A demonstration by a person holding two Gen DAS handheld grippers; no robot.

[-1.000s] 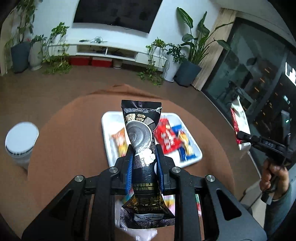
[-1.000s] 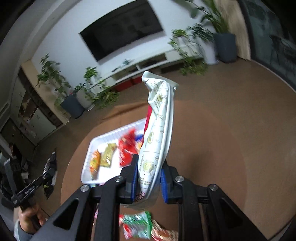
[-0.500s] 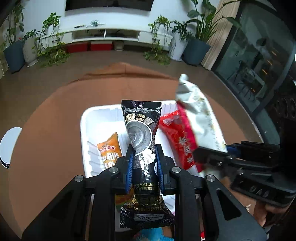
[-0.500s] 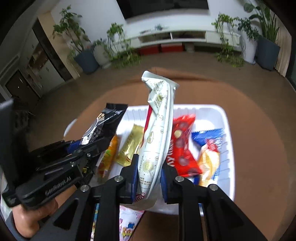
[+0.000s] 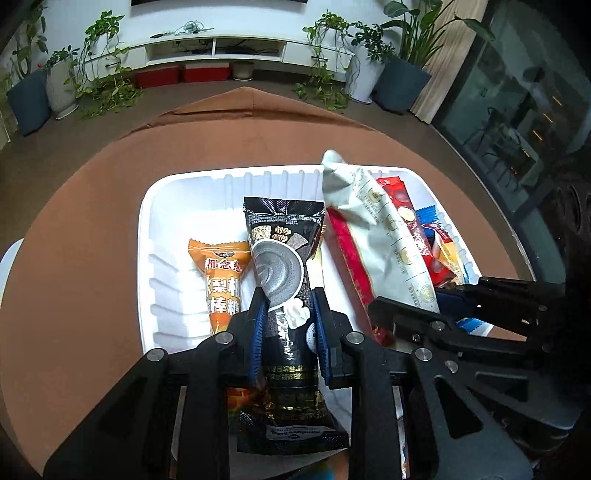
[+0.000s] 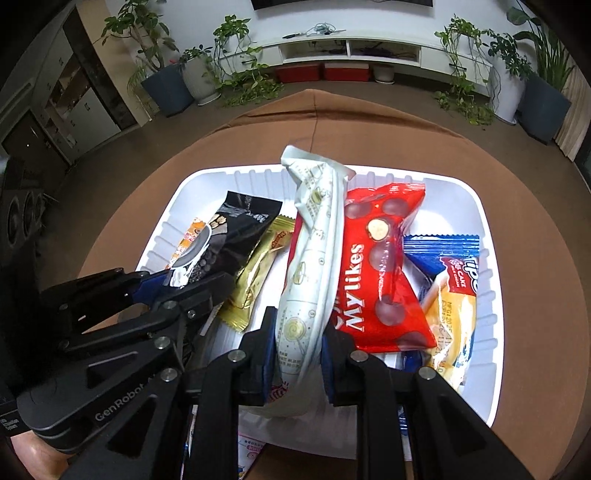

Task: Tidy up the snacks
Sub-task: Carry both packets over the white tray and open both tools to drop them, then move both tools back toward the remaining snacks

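Left wrist view: the left gripper (image 5: 290, 325) clamps a black packet (image 5: 284, 280) over the white tray (image 5: 147, 221), right of an orange packet (image 5: 223, 273).

Right wrist view: the right gripper (image 6: 299, 354) pinches a pale packet (image 6: 314, 258) above the tray's middle, left of a red Mylikes bag (image 6: 380, 269).

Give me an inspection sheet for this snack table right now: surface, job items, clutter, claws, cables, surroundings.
Surface: round table under brown cloth.
Job's things: white tray holding orange packet, gold packet, red Mylikes bag, blue-yellow cake packet.
Clutter: more packets below the tray's near edge, partly hidden.
Claws: left claw shut on black packet; right claw shut on white packet; both over the tray.
Cables: wires on TV shelf.
Surroundings: potted plants, red boxes.
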